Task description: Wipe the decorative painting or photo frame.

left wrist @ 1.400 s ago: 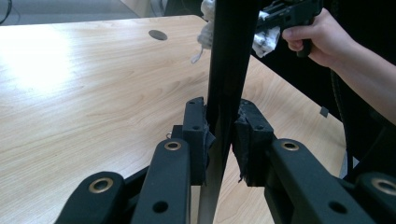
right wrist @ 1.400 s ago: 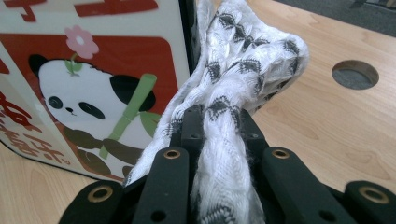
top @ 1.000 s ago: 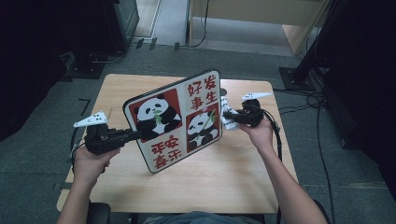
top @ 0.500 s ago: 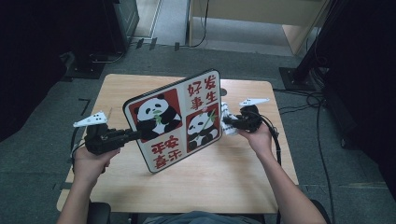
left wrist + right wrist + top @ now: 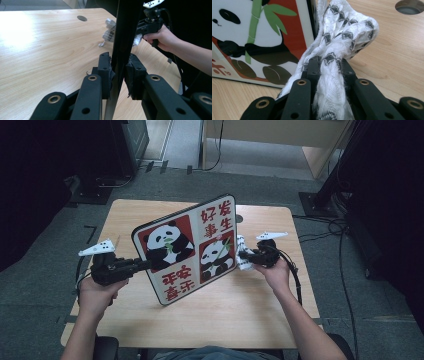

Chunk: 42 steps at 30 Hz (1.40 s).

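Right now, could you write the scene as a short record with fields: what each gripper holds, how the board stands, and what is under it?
left gripper: shut on the board's edge
right gripper: shut on the cloth
board: panda pictures and red characters; held tilted, lower edge near or on the table, cannot tell which
cloth: white with small dark pattern, bunched, beside the board's right edge
table: light wood, with a round hole near the far edge
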Available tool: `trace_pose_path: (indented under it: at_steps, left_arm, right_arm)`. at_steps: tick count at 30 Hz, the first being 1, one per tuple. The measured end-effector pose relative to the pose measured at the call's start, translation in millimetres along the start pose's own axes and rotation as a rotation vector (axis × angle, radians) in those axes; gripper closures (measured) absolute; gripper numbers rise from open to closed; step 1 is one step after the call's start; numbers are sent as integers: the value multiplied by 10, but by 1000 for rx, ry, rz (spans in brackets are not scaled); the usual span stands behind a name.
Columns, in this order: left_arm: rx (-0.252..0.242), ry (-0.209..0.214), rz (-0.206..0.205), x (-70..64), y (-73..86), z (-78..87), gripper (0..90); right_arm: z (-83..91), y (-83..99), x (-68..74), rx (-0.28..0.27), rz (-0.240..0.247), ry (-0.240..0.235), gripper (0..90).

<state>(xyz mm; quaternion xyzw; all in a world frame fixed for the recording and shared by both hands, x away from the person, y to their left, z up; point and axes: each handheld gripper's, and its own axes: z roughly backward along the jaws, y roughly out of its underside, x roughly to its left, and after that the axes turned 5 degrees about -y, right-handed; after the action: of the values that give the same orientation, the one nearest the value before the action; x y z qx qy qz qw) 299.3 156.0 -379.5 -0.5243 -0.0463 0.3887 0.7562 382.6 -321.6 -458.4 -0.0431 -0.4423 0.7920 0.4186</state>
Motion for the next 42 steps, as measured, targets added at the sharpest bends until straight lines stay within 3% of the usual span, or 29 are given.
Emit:
trace_pose_path:
  at_steps: [11, 18, 27, 42]
  left_arm:
    - [3, 4, 1, 1, 2, -6, 763]
    - [4, 13, 8, 3, 4, -10, 763]
    - [5, 13, 7, 5, 5, -9, 764]
    - [5, 11, 8, 7, 4, -12, 763]
  right_arm:
    - [-43, 71, -50, 1, -37, -18, 768]
    - [-69, 89, -62, 15, -27, -13, 771]
    - [-4, 37, -106, 1, -12, 28, 780]
    - [163, -53, -361, -37, -38, 110, 779]
